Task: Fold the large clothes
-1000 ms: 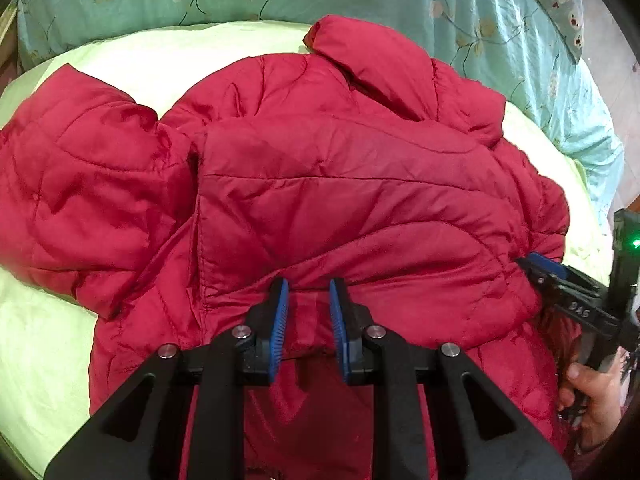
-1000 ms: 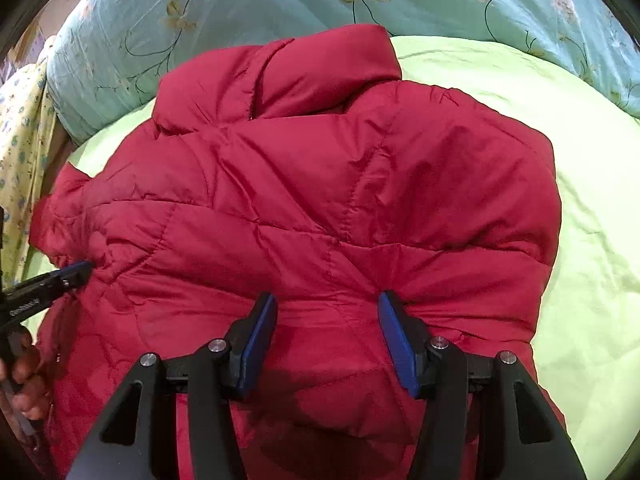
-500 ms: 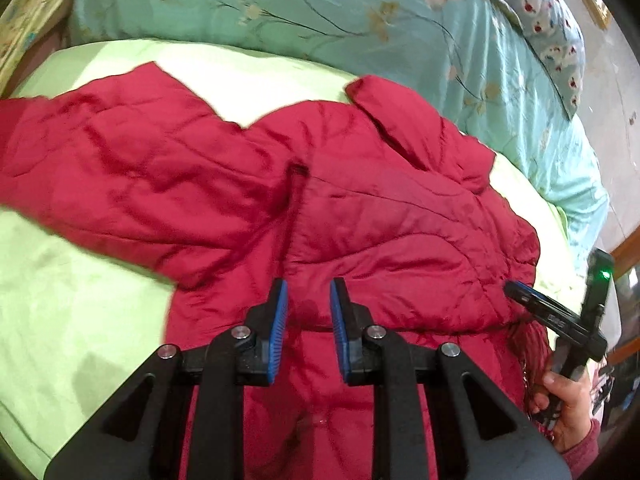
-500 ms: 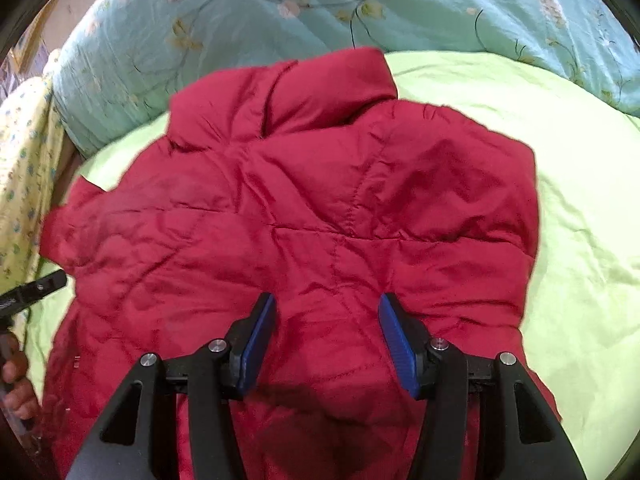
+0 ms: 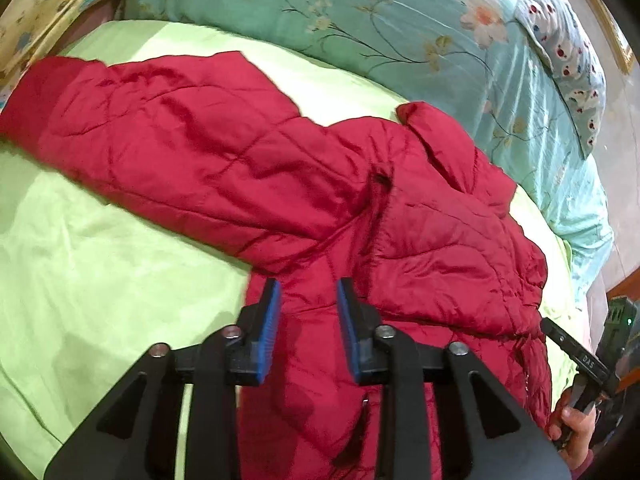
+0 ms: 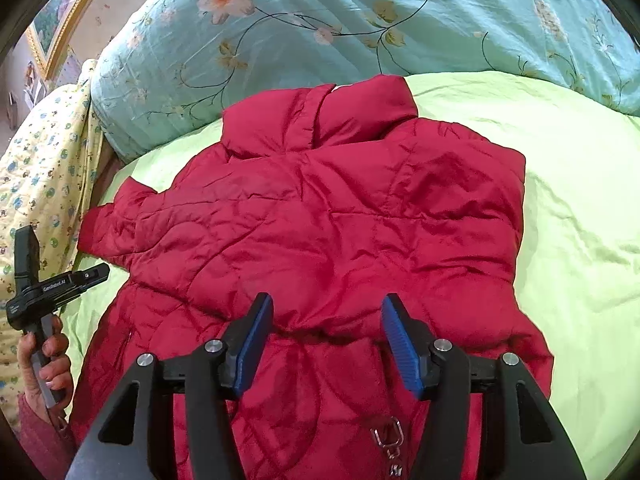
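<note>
Red jacket [image 5: 360, 216] lies spread on the bed [image 5: 100, 280], one sleeve [image 5: 160, 140] stretching far left of the left gripper [image 5: 308, 316]; its fingers opening, empty; right gripper [image 6: 326, 340] half-wide, empty, hovers over the hem; left is nearer that sleeve.

The red quilted jacket's [image 5: 420, 240] hem is running off the bottom edge behind the gripper frames in both views; its left cuff [image 5: 24, 100] is blurring out.
</note>
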`<action>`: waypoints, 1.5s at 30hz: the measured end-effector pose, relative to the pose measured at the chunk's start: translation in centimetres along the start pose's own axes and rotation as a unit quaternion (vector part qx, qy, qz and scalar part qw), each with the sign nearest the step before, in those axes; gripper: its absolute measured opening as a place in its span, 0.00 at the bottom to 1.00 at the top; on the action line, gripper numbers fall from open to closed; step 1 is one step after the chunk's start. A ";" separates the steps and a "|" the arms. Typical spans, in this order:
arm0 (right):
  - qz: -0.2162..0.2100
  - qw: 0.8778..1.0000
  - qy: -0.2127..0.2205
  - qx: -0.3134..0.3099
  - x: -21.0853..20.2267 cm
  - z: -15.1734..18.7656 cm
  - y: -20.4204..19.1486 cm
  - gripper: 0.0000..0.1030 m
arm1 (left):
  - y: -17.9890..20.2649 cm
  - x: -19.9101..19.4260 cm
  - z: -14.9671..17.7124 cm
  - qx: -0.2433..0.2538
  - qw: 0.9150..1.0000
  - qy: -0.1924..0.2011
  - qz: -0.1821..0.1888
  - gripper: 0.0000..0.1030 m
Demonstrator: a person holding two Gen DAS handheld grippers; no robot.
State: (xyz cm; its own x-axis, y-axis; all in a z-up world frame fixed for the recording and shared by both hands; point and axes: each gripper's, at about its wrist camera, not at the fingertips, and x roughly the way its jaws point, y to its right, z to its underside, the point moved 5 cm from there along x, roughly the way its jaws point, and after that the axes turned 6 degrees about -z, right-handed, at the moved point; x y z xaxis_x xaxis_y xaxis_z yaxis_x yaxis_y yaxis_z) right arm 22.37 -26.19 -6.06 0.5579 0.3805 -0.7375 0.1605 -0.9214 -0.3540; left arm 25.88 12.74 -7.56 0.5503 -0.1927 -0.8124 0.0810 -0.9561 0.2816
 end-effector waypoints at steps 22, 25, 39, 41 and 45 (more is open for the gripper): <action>-0.019 1.000 -0.008 -0.006 -0.2 2.5 -2.6 0.57 | -18.4 3.5 -5.7 -0.231 0.972 0.010 -0.041 0.67; -0.022 1.000 -0.009 -0.013 -0.3 2.6 -3.2 0.57 | -20.4 4.3 -7.7 -0.250 0.967 0.025 -0.046 0.67; -0.020 1.000 -0.017 -0.014 0.0 3.1 -3.1 0.57 | -18.4 2.5 -11.6 -0.175 0.976 0.104 -0.075 0.11; -0.022 1.000 -0.016 -0.013 0.1 3.0 -3.1 0.57 | -16.3 0.6 -11.4 -0.151 0.978 0.128 -0.062 0.10; -0.028 0.999 -0.012 -0.010 -0.2 3.0 -3.1 0.57 | -12.1 -2.6 -11.2 -0.106 0.980 0.163 -0.037 0.09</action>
State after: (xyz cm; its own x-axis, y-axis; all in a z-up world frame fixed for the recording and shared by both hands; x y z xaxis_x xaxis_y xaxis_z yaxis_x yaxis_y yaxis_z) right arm 19.30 -23.12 -6.59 0.5271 0.4329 -0.7312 0.2079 -0.9000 -0.3830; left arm 32.74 27.28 -3.16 0.7697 -0.0119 -0.6383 0.2814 -0.8911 0.3560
